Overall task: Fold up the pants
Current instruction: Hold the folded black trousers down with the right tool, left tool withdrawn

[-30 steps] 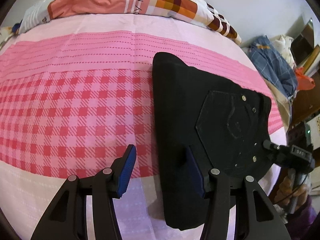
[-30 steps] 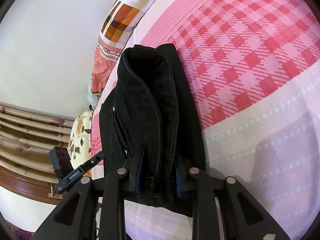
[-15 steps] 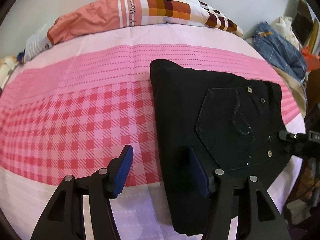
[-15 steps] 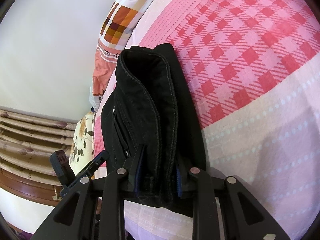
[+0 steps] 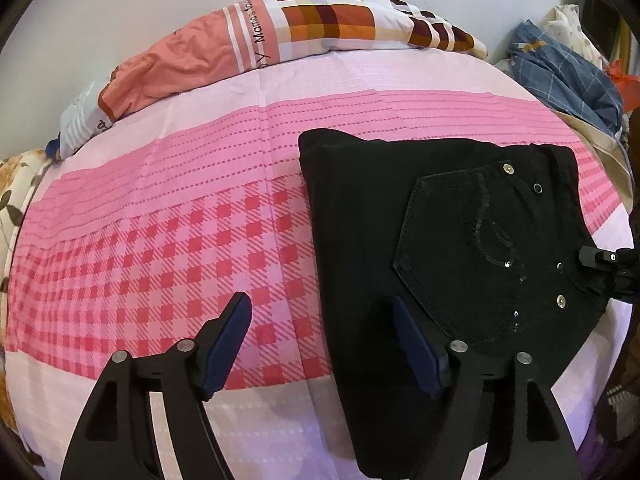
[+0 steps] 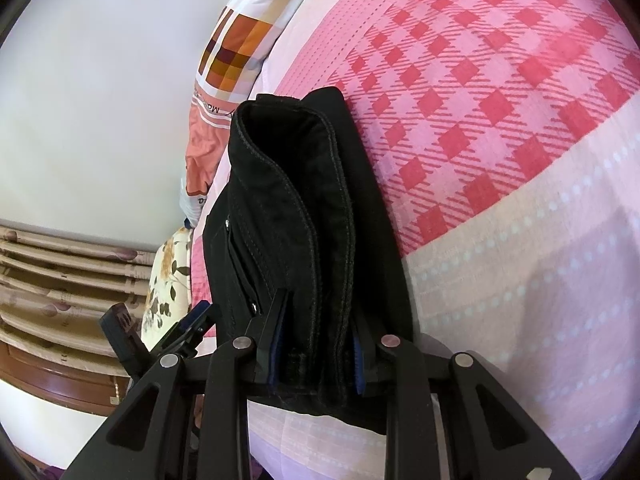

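Folded black jeans (image 5: 432, 248) lie on the right of the pink checked bed (image 5: 160, 240). Left hand-held gripper (image 5: 324, 340) is opening, empty; right hand-held gripper (image 6: 316, 350) pinches their near waistband edge.

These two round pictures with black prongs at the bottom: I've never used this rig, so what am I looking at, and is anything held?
There is no robot arm. A person holds a two-fingered claw in each hand, and a wide-angle camera on each looks along its fingers.

The left wrist view shows the left claw, its jaws opening over a bed with a pink checked sheet. The folded black pants lie there, back pocket up. One finger hangs over their edge, but nothing is pinched.

The right wrist view shows the right claw shut on the thick edge of the same pants. A patterned quilt lies along the wall.
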